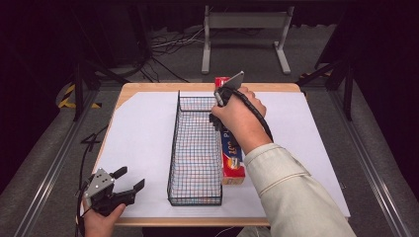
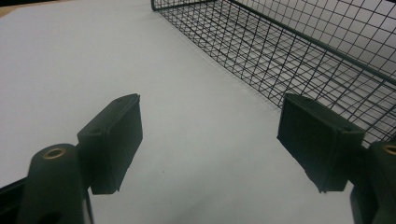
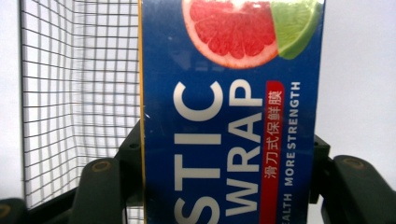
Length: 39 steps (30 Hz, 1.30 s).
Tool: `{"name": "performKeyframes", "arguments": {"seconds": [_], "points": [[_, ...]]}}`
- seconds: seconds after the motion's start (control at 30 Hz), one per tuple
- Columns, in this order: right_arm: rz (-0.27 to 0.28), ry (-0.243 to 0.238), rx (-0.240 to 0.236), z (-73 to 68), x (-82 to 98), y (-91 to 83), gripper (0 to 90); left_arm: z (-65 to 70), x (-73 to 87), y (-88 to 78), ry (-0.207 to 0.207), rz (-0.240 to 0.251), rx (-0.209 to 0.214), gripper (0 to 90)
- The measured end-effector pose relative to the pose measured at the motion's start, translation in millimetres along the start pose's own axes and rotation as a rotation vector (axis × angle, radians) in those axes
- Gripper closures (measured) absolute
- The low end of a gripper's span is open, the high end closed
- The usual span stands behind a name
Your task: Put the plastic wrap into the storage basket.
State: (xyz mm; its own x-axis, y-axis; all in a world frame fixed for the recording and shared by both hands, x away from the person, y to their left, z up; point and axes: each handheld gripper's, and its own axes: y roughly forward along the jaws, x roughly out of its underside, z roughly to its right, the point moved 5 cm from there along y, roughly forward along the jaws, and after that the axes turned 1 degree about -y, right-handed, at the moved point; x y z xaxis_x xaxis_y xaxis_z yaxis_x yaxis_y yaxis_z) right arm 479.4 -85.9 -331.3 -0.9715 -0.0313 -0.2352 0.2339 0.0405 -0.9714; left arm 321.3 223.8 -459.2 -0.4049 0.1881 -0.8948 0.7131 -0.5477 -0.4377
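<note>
A long blue and red plastic wrap box point(image 1: 232, 159) lies flat on the white sheet, right against the right side of a black wire basket point(image 1: 174, 148). My right gripper point(image 1: 218, 120) sits under the person's hand at the box's middle. In the right gripper view the jaws press both long sides of the plastic wrap box point(image 3: 224, 116), so my right gripper point(image 3: 229, 161) is shut on it, with the basket point(image 3: 79, 93) to its left. My left gripper point(image 1: 129, 179) rests open at the table's near left corner. Nothing lies between the jaws of my left gripper point(image 2: 210, 140); the basket point(image 2: 299, 56) is ahead to the right.
A white sheet point(image 1: 143, 133) covers most of the wooden table point(image 1: 207, 87). The basket holds nothing that I can see. Beyond the table are a metal stand point(image 1: 244, 29) and cables on the floor point(image 1: 168, 44). Bare sheet spreads to the left of the basket.
</note>
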Motion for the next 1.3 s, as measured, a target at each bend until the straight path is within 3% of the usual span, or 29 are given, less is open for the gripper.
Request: {"name": "performKeyframes", "arguments": {"seconds": [0.33,0.93,1.3], "points": [[0.01,0.011,-0.017,-26.5,0.0,1.4,39.7,-0.2,-0.4,0.2,-0.002,0.003,-0.001,22.6],[0.012,0.022,-0.035,-47.2,1.8,8.8,39.7,-0.2,-0.4,0.5,-0.002,0.003,0.001,22.7],[-0.006,0.013,-0.031,-59.6,7.3,30.1,39.6,-0.5,-0.2,1.0,0.001,0.001,0.001,22.9]]}}
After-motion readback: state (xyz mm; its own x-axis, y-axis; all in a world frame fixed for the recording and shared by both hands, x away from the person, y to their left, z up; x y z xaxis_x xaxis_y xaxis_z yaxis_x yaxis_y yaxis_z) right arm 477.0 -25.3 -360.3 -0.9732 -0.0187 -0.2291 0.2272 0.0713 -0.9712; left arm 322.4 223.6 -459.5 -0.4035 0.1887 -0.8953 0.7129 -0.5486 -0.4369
